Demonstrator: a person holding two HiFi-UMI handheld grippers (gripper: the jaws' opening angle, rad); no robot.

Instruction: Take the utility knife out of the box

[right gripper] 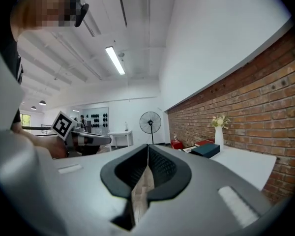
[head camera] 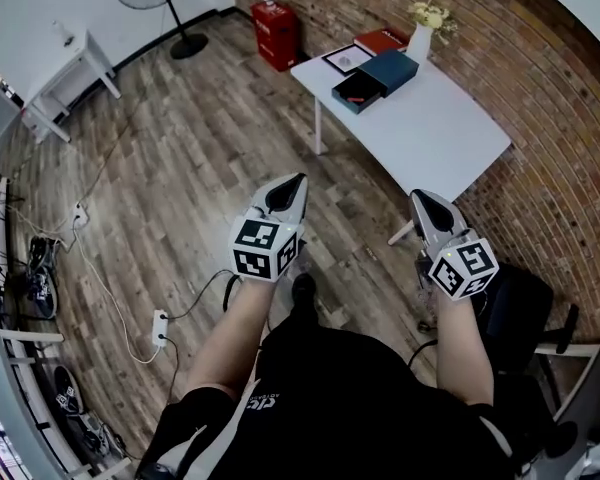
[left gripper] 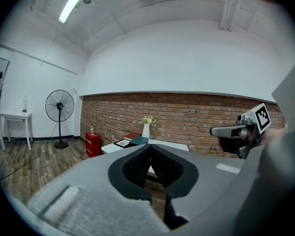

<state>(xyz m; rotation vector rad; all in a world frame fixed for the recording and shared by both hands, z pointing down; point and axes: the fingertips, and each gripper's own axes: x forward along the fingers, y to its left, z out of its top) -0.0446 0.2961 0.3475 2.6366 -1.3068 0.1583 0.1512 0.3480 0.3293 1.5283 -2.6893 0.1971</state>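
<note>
Head view: the left gripper (head camera: pixel 296 182) and right gripper (head camera: pixel 420 200) are out front over the wooden floor (head camera: pixel 180 168), both pinched closed and carrying nothing; the box (head camera: pixel 376 78) sits open on the white table (head camera: pixel 460 138), well apart from both; a small red thing in its tray is likely the utility knife (head camera: pixel 356 97).

Left gripper view: jaws together, empty; table and box lie far beyond the tips.

Right gripper view: jaws meet at the tips, nothing between; the box is off to the right.

This looks like the approach; next, get to the table, then spread one gripper over the tray.
</note>
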